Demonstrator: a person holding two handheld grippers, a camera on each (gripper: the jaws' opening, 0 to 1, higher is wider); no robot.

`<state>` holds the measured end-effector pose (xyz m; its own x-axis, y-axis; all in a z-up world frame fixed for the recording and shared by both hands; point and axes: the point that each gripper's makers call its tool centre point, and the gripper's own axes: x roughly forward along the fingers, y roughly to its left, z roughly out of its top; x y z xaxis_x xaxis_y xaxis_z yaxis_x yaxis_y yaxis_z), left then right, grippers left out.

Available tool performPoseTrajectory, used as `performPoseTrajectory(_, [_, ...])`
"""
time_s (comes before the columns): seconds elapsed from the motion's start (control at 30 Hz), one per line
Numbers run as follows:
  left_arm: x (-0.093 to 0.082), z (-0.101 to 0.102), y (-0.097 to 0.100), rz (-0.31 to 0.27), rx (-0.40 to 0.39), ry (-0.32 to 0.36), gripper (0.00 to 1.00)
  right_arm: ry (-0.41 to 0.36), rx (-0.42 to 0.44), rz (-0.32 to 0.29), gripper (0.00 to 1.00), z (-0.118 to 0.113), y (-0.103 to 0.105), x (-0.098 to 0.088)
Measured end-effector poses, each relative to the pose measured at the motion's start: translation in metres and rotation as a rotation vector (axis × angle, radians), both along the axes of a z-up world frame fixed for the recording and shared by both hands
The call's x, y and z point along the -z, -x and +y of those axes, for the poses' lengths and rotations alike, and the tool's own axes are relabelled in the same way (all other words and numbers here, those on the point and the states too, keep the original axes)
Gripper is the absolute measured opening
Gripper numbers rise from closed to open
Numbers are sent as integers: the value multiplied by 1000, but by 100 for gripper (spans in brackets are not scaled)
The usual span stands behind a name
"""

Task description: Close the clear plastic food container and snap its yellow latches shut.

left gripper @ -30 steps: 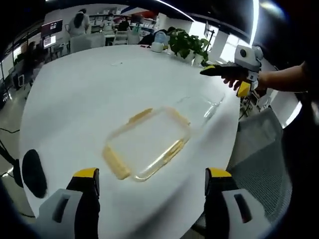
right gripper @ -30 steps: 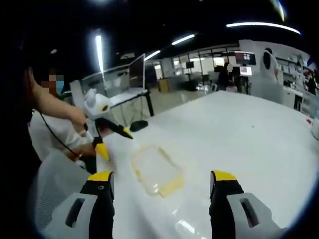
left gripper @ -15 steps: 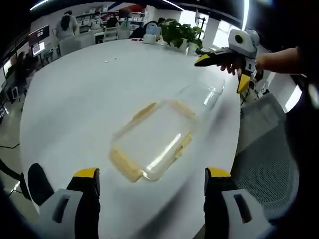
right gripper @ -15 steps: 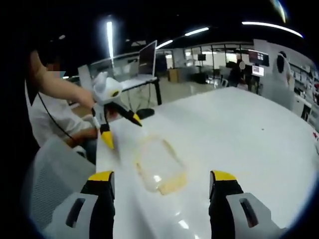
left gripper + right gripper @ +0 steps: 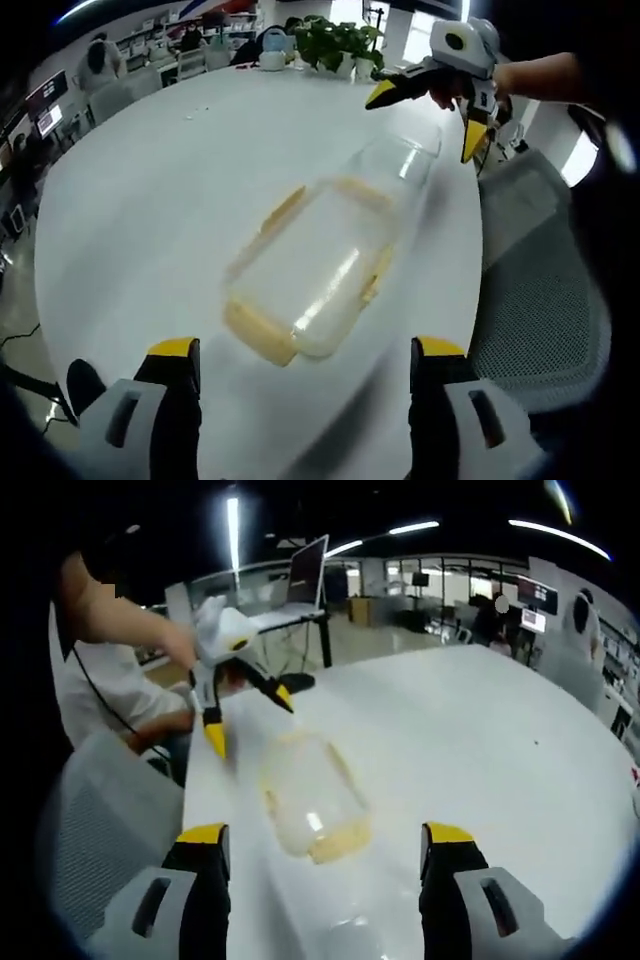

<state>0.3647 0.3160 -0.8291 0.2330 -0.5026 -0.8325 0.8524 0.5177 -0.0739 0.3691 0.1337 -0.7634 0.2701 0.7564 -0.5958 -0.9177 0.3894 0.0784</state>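
A clear plastic container (image 5: 305, 265) with yellow latches (image 5: 258, 333) along its sides lies flat on the white table (image 5: 150, 200). It sits just beyond my left gripper (image 5: 305, 352), which is open and empty. A second clear plastic piece (image 5: 400, 165) lies against the container's far end. Above that piece hovers my right gripper (image 5: 425, 120), held by a hand, its jaws spread wide. In the right gripper view the container (image 5: 310, 800) lies ahead of my open right gripper (image 5: 325, 837). The left gripper (image 5: 250, 718) hangs open over the container's far end.
The table edge (image 5: 470, 300) runs close to the container, with a grey mesh chair (image 5: 540, 290) beyond it. Potted plants (image 5: 335, 45) stand at the far rim. A dark object (image 5: 82, 385) sits past the table's near left edge. A person (image 5: 100, 680) holds the grippers.
Both views have closed in on the container. The right gripper has come down and nearer the clear piece; the left gripper has moved over the container's end. Both stayed open.
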Motion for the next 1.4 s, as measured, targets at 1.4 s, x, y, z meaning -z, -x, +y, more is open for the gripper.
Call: performPoseTrajectory(1.4, [26, 5, -14, -2, 335, -194, 84, 204, -180, 32, 75, 10, -7, 45])
